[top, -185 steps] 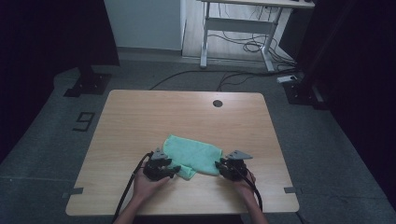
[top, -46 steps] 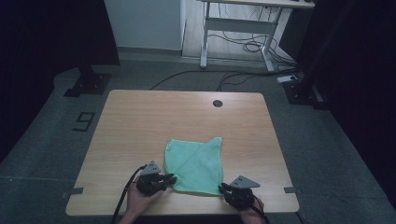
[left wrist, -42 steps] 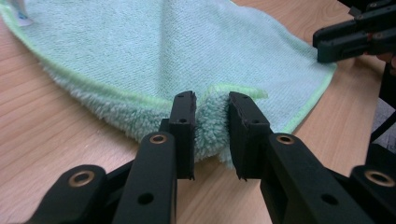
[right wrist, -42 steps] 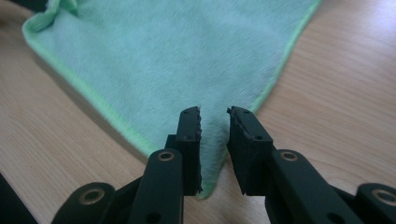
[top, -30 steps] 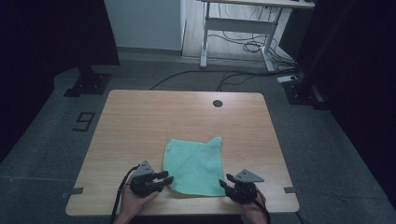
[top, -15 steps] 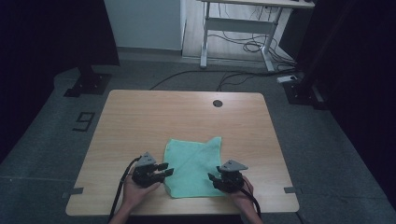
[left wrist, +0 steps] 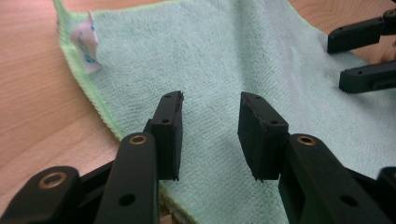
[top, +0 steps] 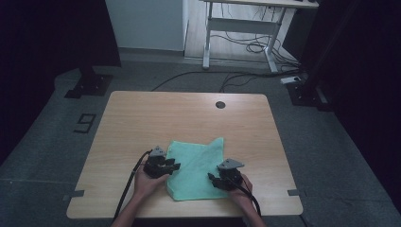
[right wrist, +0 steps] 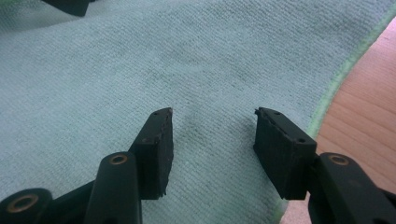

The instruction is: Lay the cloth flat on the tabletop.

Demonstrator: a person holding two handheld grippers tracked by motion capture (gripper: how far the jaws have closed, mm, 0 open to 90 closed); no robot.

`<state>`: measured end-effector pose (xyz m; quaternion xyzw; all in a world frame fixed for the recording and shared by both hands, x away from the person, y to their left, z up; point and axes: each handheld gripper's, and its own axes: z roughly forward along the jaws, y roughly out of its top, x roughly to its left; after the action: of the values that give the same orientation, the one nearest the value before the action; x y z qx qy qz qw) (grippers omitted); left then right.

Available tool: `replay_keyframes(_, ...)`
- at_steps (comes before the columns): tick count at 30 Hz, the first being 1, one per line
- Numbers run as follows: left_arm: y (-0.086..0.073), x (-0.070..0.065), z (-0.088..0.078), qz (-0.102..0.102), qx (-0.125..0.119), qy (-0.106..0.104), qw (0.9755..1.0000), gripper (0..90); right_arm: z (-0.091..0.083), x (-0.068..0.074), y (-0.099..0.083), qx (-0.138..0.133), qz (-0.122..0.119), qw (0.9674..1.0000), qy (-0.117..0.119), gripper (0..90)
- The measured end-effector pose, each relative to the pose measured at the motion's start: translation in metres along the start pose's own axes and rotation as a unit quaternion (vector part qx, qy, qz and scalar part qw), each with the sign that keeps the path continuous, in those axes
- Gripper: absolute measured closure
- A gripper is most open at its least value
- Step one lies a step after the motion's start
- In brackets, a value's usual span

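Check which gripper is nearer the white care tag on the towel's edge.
Left. The left gripper is over the towel edge bearing the tag; the right gripper is at the opposite edge.

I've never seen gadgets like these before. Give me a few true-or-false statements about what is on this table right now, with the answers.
1. The cloth on the table is green. True.
2. The left gripper is clamped shut on the cloth. False: its jaws stand apart, with cloth showing in the gap between them.
3. The right gripper has its jaws open over the cloth. True.
4. The cloth lies at the far end of the table, by the round hole. False: it lies at the near edge, between the two hands.
5. A small white tag sits at one corner of the cloth. True.
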<state>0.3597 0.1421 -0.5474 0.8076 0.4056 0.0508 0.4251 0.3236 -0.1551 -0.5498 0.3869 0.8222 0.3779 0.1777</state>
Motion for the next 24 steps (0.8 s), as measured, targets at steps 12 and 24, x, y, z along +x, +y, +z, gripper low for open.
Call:
replay_keyframes(12, -0.0003, 0.0029, -0.0007, -0.002, 0.007, -0.003, 1.0, 59.8, 0.0007, -0.0022, -0.0025, -0.006, 0.006, 1.0, 0.004, 47.3)
replay_keyframes(24, -0.0013, 0.0, -0.0026, 0.007, 0.01, 0.018, 0.9998, 60.4, -0.0035, -0.0025, -0.0073, -0.011, 0.015, 0.9998, -0.008, 48.1)
